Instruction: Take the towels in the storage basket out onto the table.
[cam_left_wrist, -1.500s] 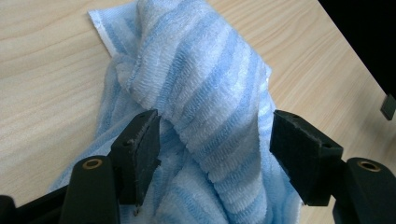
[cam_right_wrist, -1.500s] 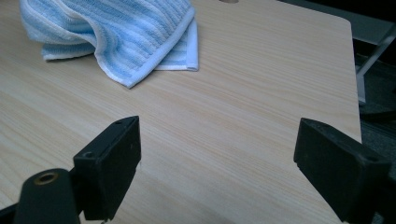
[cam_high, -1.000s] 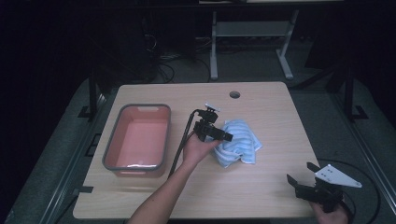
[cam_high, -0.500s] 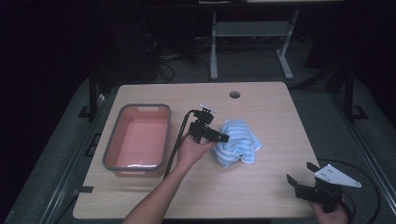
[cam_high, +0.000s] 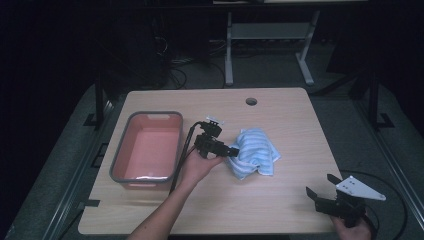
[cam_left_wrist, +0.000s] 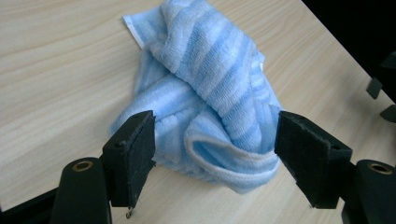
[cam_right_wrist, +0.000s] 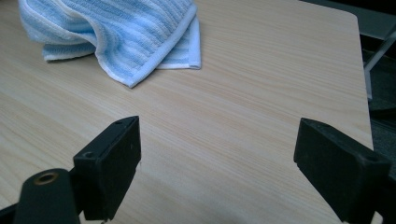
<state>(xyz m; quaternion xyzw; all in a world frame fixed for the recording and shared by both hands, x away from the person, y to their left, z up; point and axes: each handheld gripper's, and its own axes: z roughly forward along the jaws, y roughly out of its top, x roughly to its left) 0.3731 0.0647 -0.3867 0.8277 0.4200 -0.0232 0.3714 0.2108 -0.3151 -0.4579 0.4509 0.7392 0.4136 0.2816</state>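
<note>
A crumpled light-blue striped towel (cam_high: 256, 154) lies on the wooden table (cam_high: 280, 115) near its middle. My left gripper (cam_high: 233, 150), held in a hand, points right at the towel's left edge. In the left gripper view this gripper (cam_left_wrist: 215, 140) is open, its two black pads on either side of the towel's (cam_left_wrist: 219, 79) near fold without closing on it. My right gripper (cam_high: 319, 184) rests at the table's front right corner. It is open (cam_right_wrist: 219, 140) with bare tabletop between the pads, and the towel (cam_right_wrist: 107, 32) lies well ahead of it to the left.
A pink basin with a grey rim (cam_high: 120, 150) stands at the left of the table, beside my left forearm. A cable hole (cam_high: 251, 101) sits near the far edge. The left gripper's cable (cam_high: 182, 155) trails along the basin's right side. A dark floor surrounds the table.
My left gripper has drawn back a little to the left, from over the towel to its left edge. The right gripper has stayed still.
</note>
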